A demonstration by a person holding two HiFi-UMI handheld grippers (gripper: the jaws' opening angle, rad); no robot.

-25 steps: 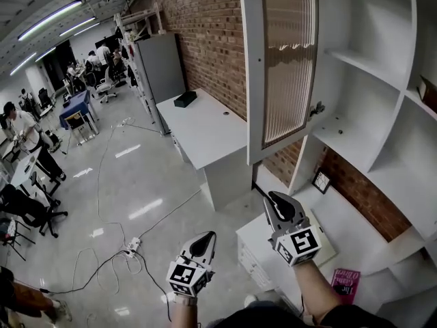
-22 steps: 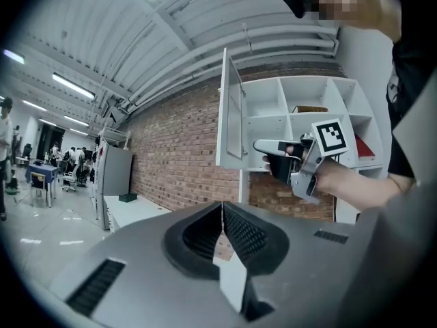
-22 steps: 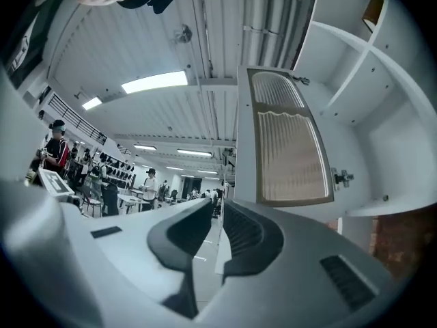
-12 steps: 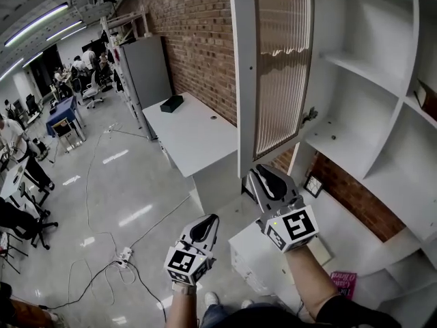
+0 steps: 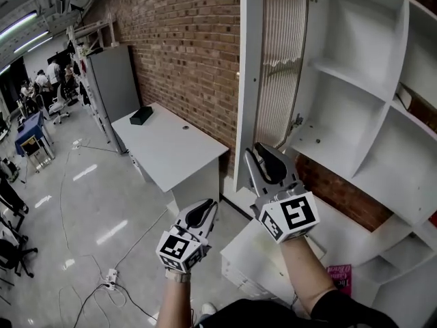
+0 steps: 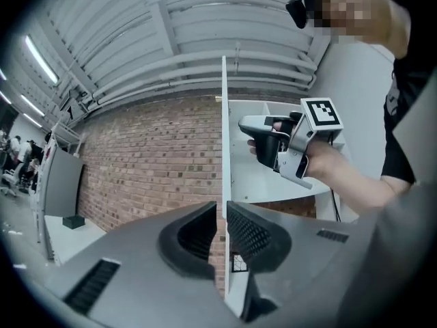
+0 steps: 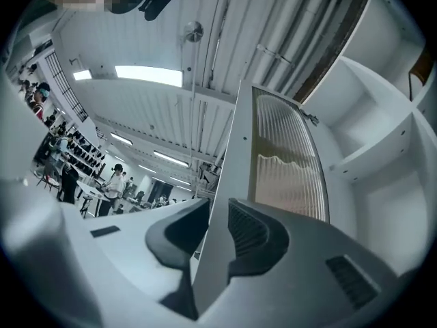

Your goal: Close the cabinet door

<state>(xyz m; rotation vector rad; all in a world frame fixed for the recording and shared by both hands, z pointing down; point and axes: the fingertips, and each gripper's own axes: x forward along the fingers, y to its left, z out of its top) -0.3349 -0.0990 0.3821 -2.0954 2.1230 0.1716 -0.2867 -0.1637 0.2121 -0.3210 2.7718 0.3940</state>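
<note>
- One cabinet door [image 5: 247,80] is hanging wide open, standing out edge-on from the white shelf unit [image 5: 355,80] that is backing onto the brick wall [image 5: 184,53].
- Door is showing a white frame round a tall ribbed glass pane [image 5: 280,60]. A metal hinge [image 5: 296,121] is joining it to the shelf unit low down.
- Two grippers are pointing up toward it.
- Right gripper [image 5: 263,157] is sitting at the door's lower end. Its jaws have just been opening and are standing a little apart, with the white frame edge running down through the gap. Pads are not visibly pressing. No view is settling whether the frame is inside the gap or only lined up behind it.
- Left gripper [image 5: 203,209] is hanging lower, apart from the door. Its jaws have just been opening to a narrow slit with nothing in it, the door's thin edge lining up beyond.
- Door's top is running out of the head view, and its bottom corner is hiding behind the right gripper.
- Something pale with a wavy outline is showing behind the ribbed glass, too blurred to name.
- Pink book [image 5: 339,279] is lying low beside the person's right arm, its print too small to read.
</note>
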